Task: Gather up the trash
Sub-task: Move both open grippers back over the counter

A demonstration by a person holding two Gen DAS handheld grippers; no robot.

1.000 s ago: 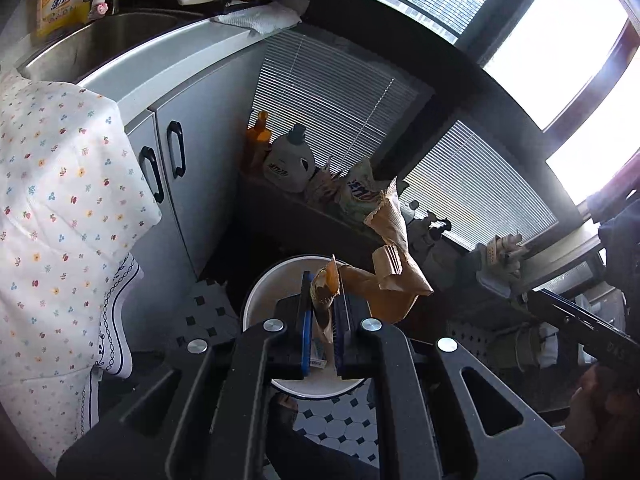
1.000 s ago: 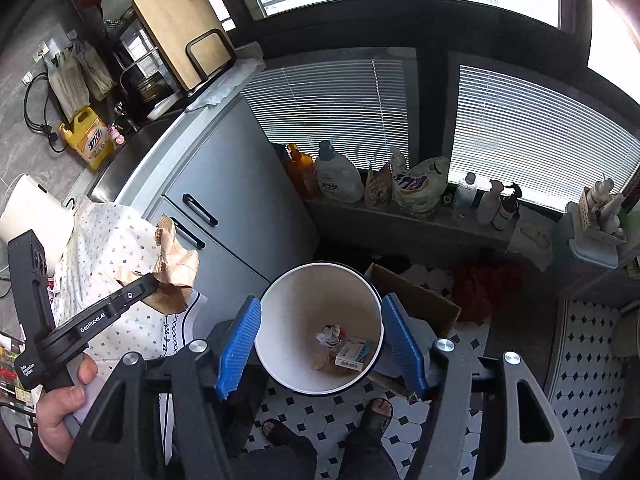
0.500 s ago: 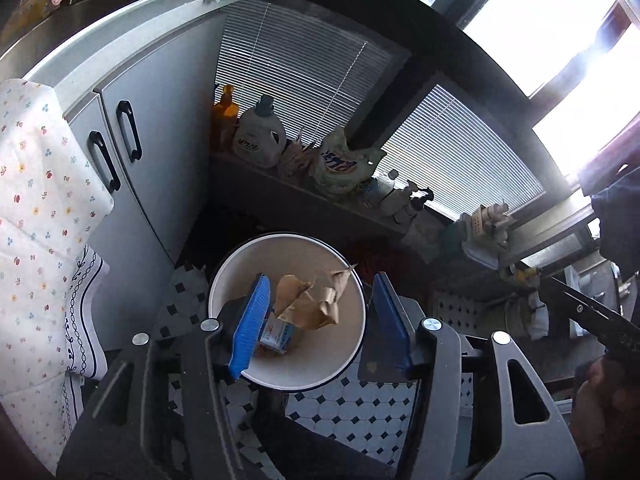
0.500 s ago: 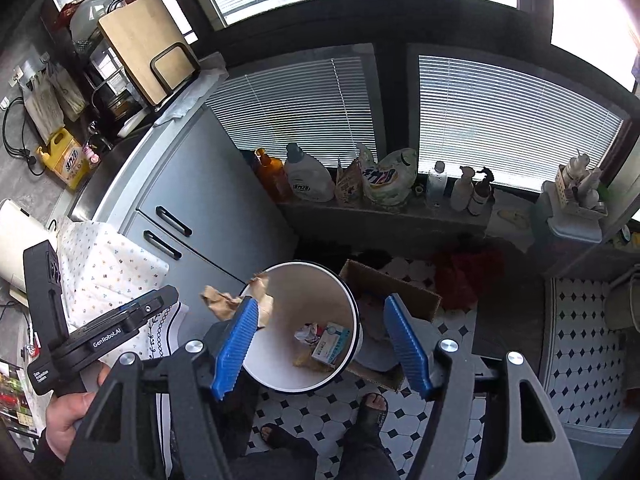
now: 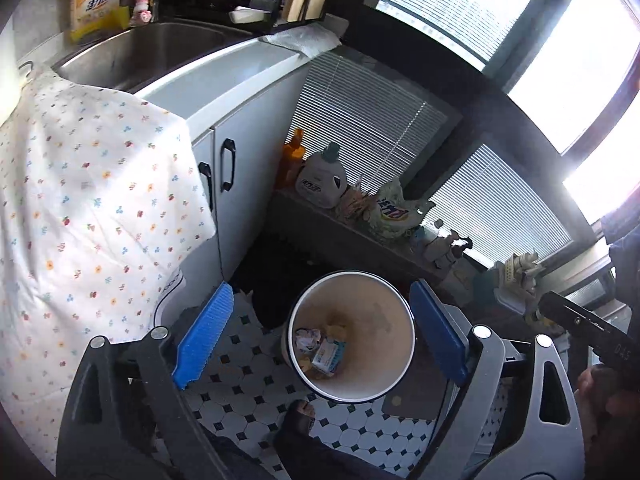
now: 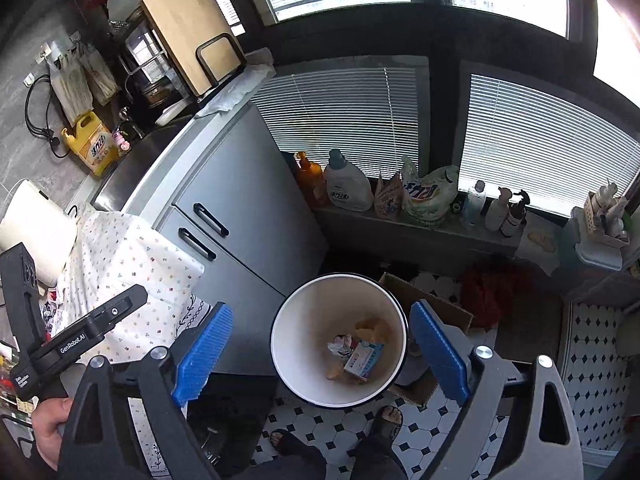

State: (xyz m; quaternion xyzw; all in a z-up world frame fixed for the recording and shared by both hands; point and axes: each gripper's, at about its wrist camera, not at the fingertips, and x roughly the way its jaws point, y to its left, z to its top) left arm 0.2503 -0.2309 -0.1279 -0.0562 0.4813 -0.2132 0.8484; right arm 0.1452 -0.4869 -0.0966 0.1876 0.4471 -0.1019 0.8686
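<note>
A white round trash bin [image 5: 394, 320] stands on the tiled floor below both grippers; it also shows in the right wrist view [image 6: 304, 320]. Inside lie crumpled brown paper [image 6: 374, 330], a small blue-and-white box [image 6: 364, 360] and a crumpled wrapper [image 6: 340, 346]; the box also shows in the left wrist view [image 5: 329, 352]. My left gripper [image 5: 320, 344] is open and empty above the bin. My right gripper [image 6: 320, 352] is open and empty above the bin. The left gripper's body shows at the left of the right wrist view [image 6: 76, 344].
A grey cabinet [image 6: 248, 208] with a sink [image 5: 140, 48] stands left. A floral cloth [image 5: 88, 216] hangs at the left. Detergent bottles and bags [image 6: 348, 184] line the window ledge. A cardboard box [image 6: 432, 312] sits beside the bin. The person's feet [image 6: 384, 420] are below.
My left gripper opened and let go of the crumpled brown paper, which fell into the bin. The left gripper then swung up and left. The right gripper stayed open.
</note>
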